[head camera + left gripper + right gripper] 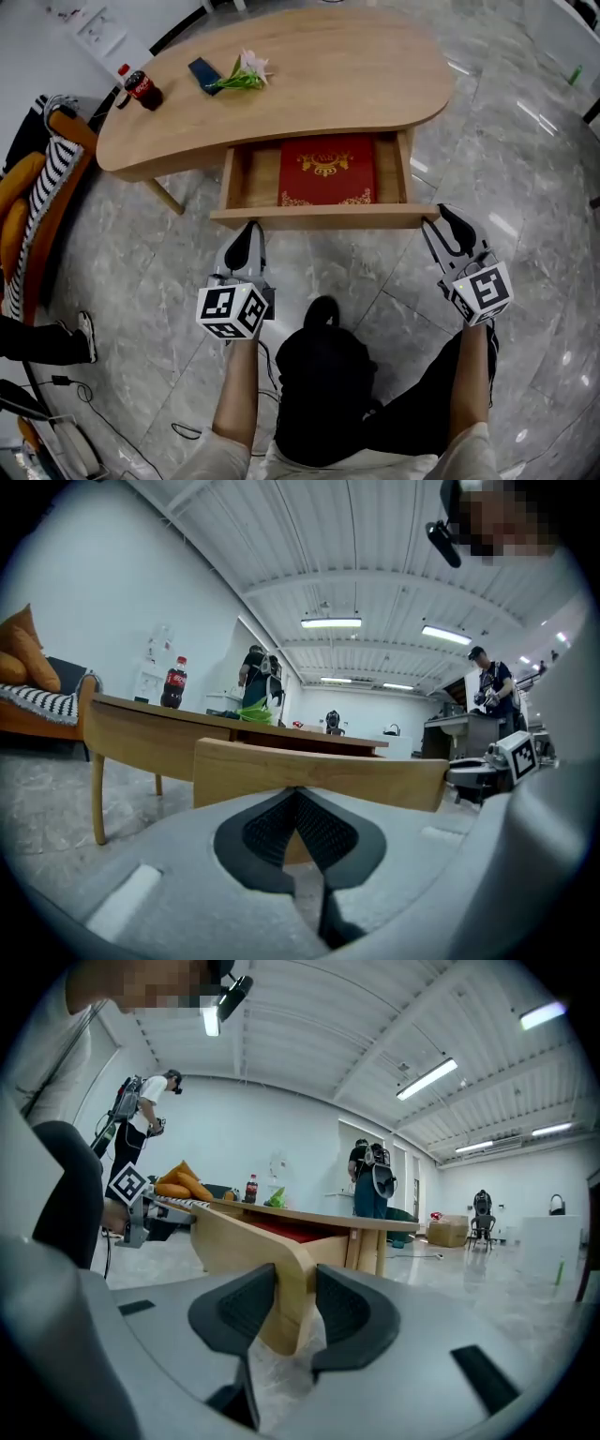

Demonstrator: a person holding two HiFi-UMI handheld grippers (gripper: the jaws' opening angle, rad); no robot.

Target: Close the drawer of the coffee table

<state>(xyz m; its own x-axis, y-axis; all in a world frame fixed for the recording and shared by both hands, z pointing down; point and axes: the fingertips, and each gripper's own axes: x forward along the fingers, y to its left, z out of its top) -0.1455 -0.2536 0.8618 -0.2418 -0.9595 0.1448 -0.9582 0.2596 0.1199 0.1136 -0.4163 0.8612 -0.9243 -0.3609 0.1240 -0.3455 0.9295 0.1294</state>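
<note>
Head view showed the drawer (323, 216) standing well out of the counter (337, 84), the clenched left gripper (250, 227) at its front and the released right gripper (437, 218) straddling its right end. An uneven push could have skewed and jammed it, or let the right gripper slip off that corner.

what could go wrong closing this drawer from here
The right gripper straddles the end corner of the drawer front, so a jaw might get pinched against the coffee table as it shuts. The left gripper has only its closed tips at the front; uneven pushing could skew and jam it.
</note>
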